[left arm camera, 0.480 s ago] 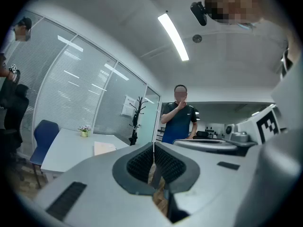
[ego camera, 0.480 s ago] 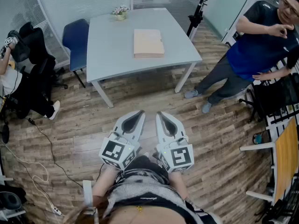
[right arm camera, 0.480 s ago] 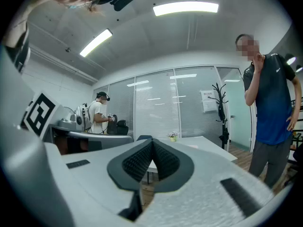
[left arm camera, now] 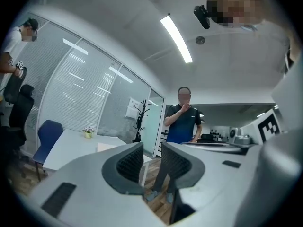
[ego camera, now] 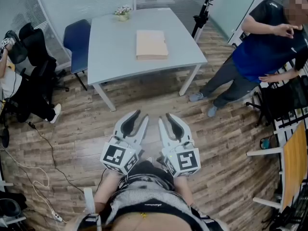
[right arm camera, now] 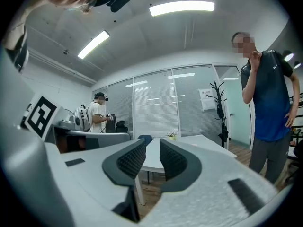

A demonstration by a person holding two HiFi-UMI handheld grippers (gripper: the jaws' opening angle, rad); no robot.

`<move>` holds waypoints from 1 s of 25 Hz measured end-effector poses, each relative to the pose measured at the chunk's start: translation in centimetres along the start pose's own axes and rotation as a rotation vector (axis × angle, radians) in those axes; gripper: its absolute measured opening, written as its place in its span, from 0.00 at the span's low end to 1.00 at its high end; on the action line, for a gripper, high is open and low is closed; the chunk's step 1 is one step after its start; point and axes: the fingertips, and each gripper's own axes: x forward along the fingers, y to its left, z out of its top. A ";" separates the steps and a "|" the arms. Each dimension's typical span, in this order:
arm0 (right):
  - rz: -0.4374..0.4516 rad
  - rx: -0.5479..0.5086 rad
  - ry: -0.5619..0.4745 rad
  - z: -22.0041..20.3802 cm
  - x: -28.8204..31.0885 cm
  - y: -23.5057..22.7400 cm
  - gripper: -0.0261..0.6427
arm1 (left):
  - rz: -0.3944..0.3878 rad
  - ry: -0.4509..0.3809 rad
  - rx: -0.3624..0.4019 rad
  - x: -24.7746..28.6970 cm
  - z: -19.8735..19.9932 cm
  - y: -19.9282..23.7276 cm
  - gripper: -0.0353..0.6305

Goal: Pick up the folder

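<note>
The folder (ego camera: 151, 44) is a pale tan rectangle, closed and lying flat on the light grey table (ego camera: 113, 57); it sits a little right of the tabletop's middle, its edges roughly square with the table's own; its near edge shows a slightly darker band; in the left gripper view it is only a thin pale slab on the tabletop.

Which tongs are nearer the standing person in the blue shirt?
Right. The right tongs sit on that person's side; the left tongs are farther, beyond the right ones.
</note>
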 end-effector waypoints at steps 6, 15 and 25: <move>0.004 0.000 0.003 0.0 0.1 -1.2 0.18 | 0.003 0.004 -0.010 0.8 -0.4 -0.4 0.19; 0.010 -0.004 0.012 -0.3 0.9 -2.5 0.19 | 0.005 0.002 -0.020 2.2 -0.6 -0.2 0.19; -0.001 0.021 0.010 -0.3 3.5 -3.7 0.25 | -0.001 0.011 -0.020 4.4 -0.2 2.0 0.19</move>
